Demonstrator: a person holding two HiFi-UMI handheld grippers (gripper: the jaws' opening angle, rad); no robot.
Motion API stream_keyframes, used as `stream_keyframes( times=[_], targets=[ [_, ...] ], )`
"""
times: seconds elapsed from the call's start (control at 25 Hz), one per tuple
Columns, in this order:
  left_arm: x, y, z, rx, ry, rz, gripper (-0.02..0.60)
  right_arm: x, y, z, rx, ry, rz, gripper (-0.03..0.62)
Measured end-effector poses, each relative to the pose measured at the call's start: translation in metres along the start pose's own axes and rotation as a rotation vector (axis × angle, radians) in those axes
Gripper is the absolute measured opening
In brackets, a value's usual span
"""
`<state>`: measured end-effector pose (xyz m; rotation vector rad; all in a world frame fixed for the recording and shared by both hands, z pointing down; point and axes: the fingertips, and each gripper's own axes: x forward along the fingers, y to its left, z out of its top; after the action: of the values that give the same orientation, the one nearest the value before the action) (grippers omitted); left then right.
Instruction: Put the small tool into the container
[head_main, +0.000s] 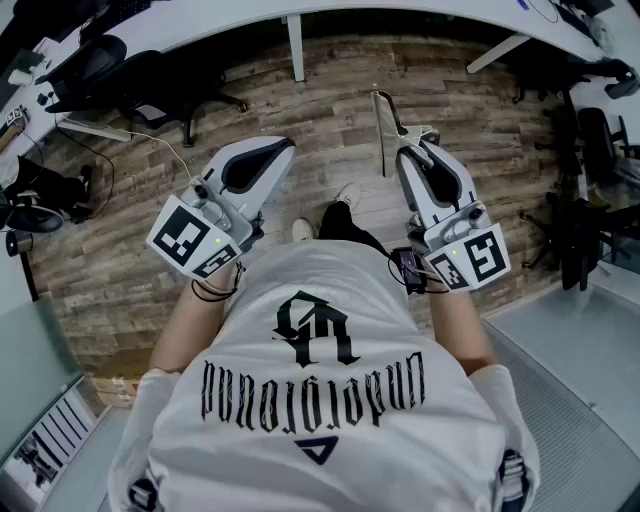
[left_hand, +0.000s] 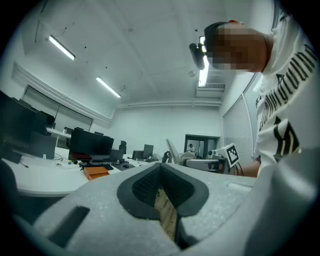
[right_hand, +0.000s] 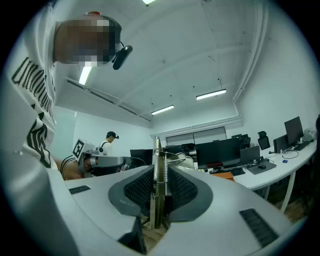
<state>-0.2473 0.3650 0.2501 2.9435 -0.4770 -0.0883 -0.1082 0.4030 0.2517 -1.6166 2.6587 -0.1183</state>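
— Right gripper (head_main: 412, 152), what's it got?
— Its dark, mesh-textured pads (right_hand: 185, 190) are clamped on the small tool (right_hand: 158, 175). That's thin flat metal strips with a coil spring, standing on edge and poking out past the tips.
— And the left gripper (left_hand: 161, 169)?
— Smooth white shell, same pads, closed together with nothing between them.
— Arms?
— Both forearms (head_main: 190, 320) reach forward. The grippers are level, side by side but apart, over the wood-plank floor (head_main: 330, 90).
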Motion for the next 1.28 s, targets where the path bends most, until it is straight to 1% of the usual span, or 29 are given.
stream_keyframes(
  times=[0.24,0.52,0.76,0.92,1.08,1.2,1.28],
  targets=[
    [0.010,0.010,-0.004,-0.014,0.007,0.005,0.014,0.007,-0.013,-0.003,0.015,0.004,0.003,0.091],
    [0.042,0.028,-0.006,-0.024,0.018,0.013,0.014,0.023,-0.052,-0.005,0.045,0.017,0.012,0.091],
    [0.084,0.052,-0.011,-0.029,0.020,0.024,0.014,0.041,-0.107,-0.014,0.069,0.053,0.020,0.091],
    [0.123,0.066,-0.019,-0.050,0.032,0.027,0.014,0.042,-0.150,-0.008,0.070,0.053,0.012,0.091],
    [0.163,0.073,-0.021,-0.055,0.045,0.023,0.014,0.040,-0.189,-0.001,0.070,0.058,0.016,0.091],
    [0.187,0.075,-0.019,-0.050,0.043,0.030,0.014,0.035,-0.211,0.001,0.066,0.060,0.017,0.091],
    [0.199,0.072,-0.018,-0.048,0.040,0.015,0.014,0.031,-0.222,0.001,0.072,0.058,0.012,0.091]
  ],
)
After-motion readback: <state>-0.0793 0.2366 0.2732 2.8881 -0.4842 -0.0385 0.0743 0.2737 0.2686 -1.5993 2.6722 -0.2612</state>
